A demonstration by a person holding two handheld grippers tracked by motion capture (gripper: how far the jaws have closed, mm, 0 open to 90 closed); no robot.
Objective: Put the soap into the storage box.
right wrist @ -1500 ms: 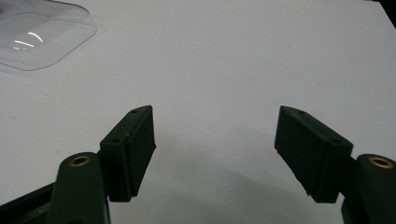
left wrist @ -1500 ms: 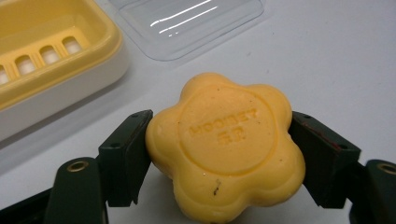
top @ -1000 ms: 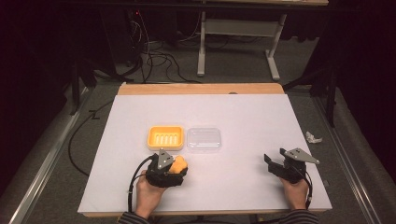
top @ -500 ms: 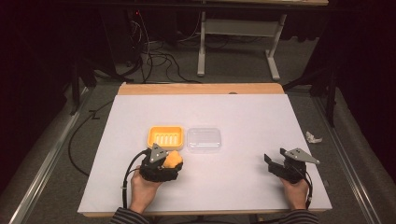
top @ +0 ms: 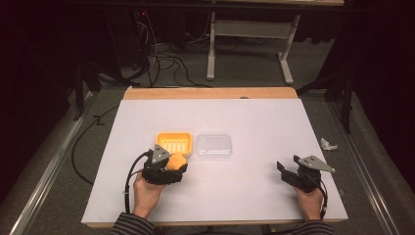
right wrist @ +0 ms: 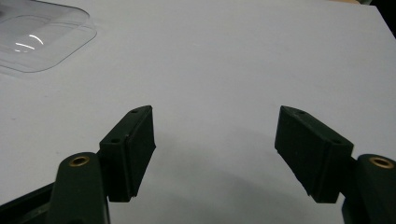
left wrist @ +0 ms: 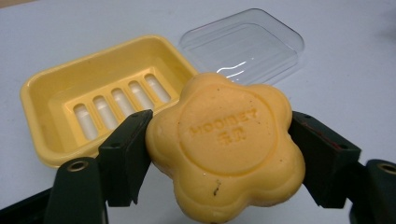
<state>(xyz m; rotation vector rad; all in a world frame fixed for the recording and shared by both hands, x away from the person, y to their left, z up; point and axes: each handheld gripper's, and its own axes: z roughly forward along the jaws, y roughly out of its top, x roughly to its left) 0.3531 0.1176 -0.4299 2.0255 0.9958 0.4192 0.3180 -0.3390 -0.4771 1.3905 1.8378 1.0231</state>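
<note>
1. Left gripper (left wrist: pixel 219 154) is clamped on the soap (left wrist: pixel 224 147), one jaw on each side of the flower-shaped bar. In the high view the soap (top: pixel 176 161) sits just at the near edge of the soap dish (top: pixel 173 143), above the bench (top: pixel 244 196).
2. Right gripper (right wrist: pixel 215 154) has its jaws wide apart and holds nothing. It hovers near the bench's right front corner, well apart from the work.
3. Step in hand, by my read: carry the soap forward over the dish and set it on the slotted floor (left wrist: pixel 116 105).
4. To do it well: keep the grip firm, since the bar looks slick and the jaws only bite two lobes. Clear the near rim of the dish before lowering. Centre over the slots, lower until it rests, then release.
5. Watch the clear lid (left wrist: pixel 243 46), just beside the dish on its right. Don't nudge it on the way in.
6. Orientation: the soap's stamped face points up and toward the left gripper's camera, with the lettering reading upright. The bar is roughly round, so it has no real long axis.
7. The dish's long axis runs left-right across the bench, slots crosswise. Any rotation of the soap should fit.
</note>
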